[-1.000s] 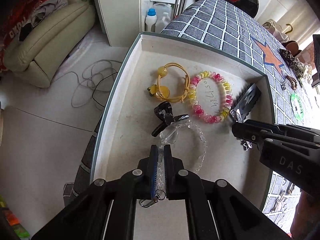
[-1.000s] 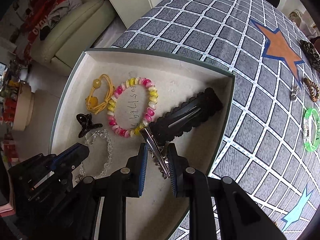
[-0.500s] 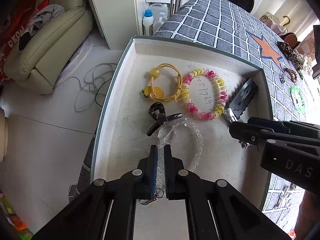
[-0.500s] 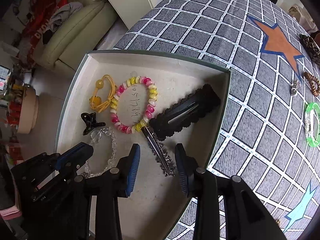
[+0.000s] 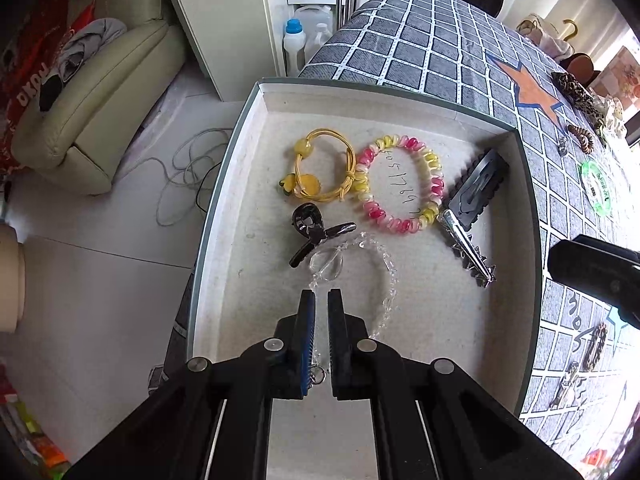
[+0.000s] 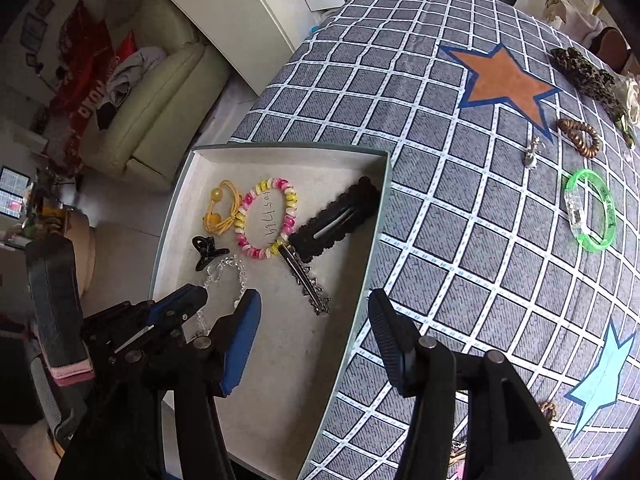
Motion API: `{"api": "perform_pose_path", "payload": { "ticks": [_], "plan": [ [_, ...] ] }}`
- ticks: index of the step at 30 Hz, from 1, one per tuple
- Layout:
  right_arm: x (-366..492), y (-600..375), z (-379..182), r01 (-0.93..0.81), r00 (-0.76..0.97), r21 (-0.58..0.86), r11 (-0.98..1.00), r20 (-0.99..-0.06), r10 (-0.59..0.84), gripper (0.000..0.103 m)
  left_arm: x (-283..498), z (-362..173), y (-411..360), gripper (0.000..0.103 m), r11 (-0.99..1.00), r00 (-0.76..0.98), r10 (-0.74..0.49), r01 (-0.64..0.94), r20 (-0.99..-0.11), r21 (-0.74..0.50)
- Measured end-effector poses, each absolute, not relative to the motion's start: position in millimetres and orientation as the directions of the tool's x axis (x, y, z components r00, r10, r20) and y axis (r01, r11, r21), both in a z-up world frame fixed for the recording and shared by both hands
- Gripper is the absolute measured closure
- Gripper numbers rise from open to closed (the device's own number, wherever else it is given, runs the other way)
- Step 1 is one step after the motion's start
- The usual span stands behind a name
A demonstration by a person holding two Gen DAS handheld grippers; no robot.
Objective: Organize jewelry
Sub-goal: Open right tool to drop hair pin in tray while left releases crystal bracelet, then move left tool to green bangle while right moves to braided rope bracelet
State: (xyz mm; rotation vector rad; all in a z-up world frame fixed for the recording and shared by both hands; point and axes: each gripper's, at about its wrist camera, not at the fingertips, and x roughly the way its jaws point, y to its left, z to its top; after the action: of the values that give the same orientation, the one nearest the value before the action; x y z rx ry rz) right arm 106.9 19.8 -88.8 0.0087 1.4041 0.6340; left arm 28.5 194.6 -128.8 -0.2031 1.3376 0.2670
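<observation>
A shallow box (image 5: 524,184) (image 6: 384,184) holds a yellow hair tie (image 5: 324,170), a pink-and-yellow coil bracelet (image 5: 400,184), a black snap clip (image 5: 478,186), a small black claw clip (image 5: 312,228) and a silver spiked clip (image 5: 466,248) (image 6: 306,280). My left gripper (image 5: 321,300) is shut on the end of a clear bead bracelet (image 5: 384,276), whose loop rests on the box floor. My right gripper (image 6: 314,312) is open and empty, raised over the box's right edge, behind the silver clip.
On the checked tablecloth to the right lie a green bangle (image 6: 590,210), a brown coil tie (image 6: 580,136), a small silver charm (image 6: 532,154) and a leopard scrunchie (image 6: 584,74). More small pieces lie near the front right (image 5: 594,346). The box overhangs the floor on its left.
My right gripper opened, let go of the silver spiked clip in the box, and drew back up and to the right. My left gripper kept its hold on the clear bracelet.
</observation>
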Motion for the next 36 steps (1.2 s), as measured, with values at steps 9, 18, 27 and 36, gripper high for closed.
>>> {"api": "perform_pose_path", "payload": {
  "ticks": [9,18,27,36],
  "plan": [
    [98.5,-18.1,-92.7,-0.312,0.033,0.388,0.867,-0.908,0.418,0.043,31.3,-125.3,190.1,0.090,0.951,0.203,0.071,-0.310,-0.977,0.005],
    [90.2,-54.5,-91.2,-0.253,0.051,0.396,0.883,-0.906,0.421,0.043,33.5,-117.2,177.4,0.090,0.958,0.209,0.072,-0.288,-0.975,0.009],
    [86.5,-76.7,-91.9,-0.204,0.063,0.407,0.890,-0.902,0.427,0.042,36.4,-111.1,170.4,0.000,0.957,0.227,0.119,-0.284,-0.966,0.052],
    [82.6,-93.6,-96.1,-0.161,0.069,0.415,0.896,-0.900,0.429,0.023,47.5,-107.2,160.1,0.000,0.964,0.232,0.165,-0.242,-0.959,0.108]
  ]
}}
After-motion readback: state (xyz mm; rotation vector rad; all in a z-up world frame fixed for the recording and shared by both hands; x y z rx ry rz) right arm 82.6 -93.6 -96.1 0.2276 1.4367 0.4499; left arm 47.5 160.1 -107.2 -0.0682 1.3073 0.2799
